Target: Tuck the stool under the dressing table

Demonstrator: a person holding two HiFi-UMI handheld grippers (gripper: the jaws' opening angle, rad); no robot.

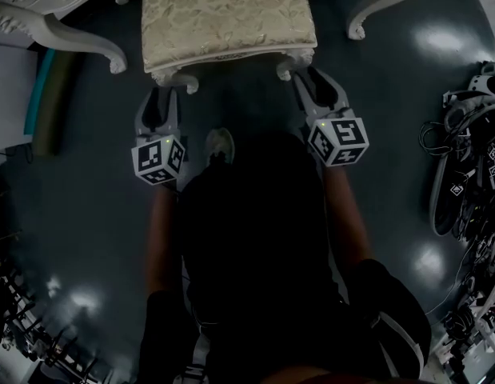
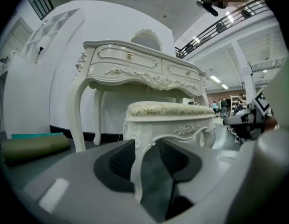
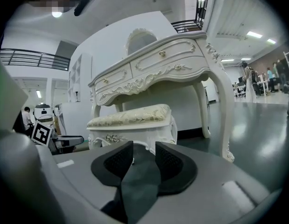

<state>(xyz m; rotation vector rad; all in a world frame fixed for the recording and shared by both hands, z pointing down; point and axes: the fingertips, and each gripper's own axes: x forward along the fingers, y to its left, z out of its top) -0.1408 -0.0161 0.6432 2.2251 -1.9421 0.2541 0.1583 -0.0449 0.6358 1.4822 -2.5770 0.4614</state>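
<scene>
**Both grips slack**

Head view: the stool [image 1: 227,18] sits between the dressing table [image 1: 79,38] legs, with the left gripper [image 1: 161,94] and right gripper [image 1: 313,82] at its near corners. Left gripper view: fingers released, a stool leg [image 2: 138,171] standing unclamped between them. Right gripper view: fingers apart, clamping nothing.

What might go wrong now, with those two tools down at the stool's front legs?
1. The left gripper has its fingers apart around a curved stool leg, not clamped; on a push it could slip free.
2. The right gripper is open too, its leg only at the fingertips. Uneven pushes might twist the stool into a table leg.
</scene>
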